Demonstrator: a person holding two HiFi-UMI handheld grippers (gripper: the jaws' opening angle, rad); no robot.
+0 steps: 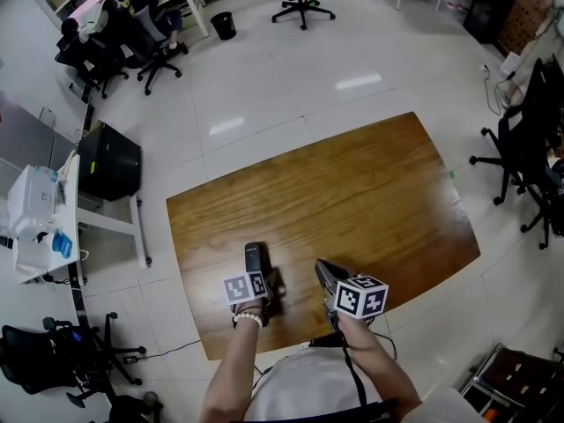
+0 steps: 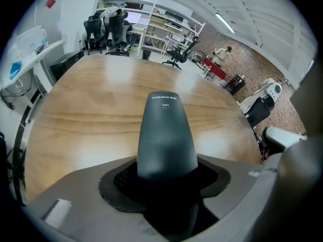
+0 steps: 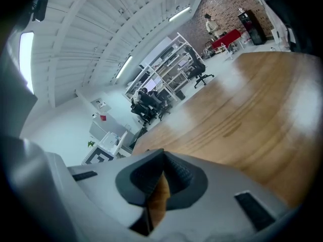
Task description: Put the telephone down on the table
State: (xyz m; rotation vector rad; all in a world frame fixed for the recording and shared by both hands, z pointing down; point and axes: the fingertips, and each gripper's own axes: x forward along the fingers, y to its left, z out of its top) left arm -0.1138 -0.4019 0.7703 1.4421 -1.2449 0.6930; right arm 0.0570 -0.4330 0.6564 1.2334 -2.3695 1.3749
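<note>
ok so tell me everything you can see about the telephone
The telephone is a slim handset in dark grey, matte-looking plastic, with a rounded far end carrying small pale print. The left gripper is shut on its near end, black pads pressing both sides, so it sticks out forward along the jaws over the wooden table, near the person's edge. Whether its tip touches the wood can't be told. No cord shows.

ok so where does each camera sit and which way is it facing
Head view: on the head, steeply down at the table; forearms, left gripper, right gripper show.
Left gripper view: rides the left gripper, along jaws holding the telephone.
Right gripper view: rides the right gripper, along its shut jaws.
All three share the table.
</note>
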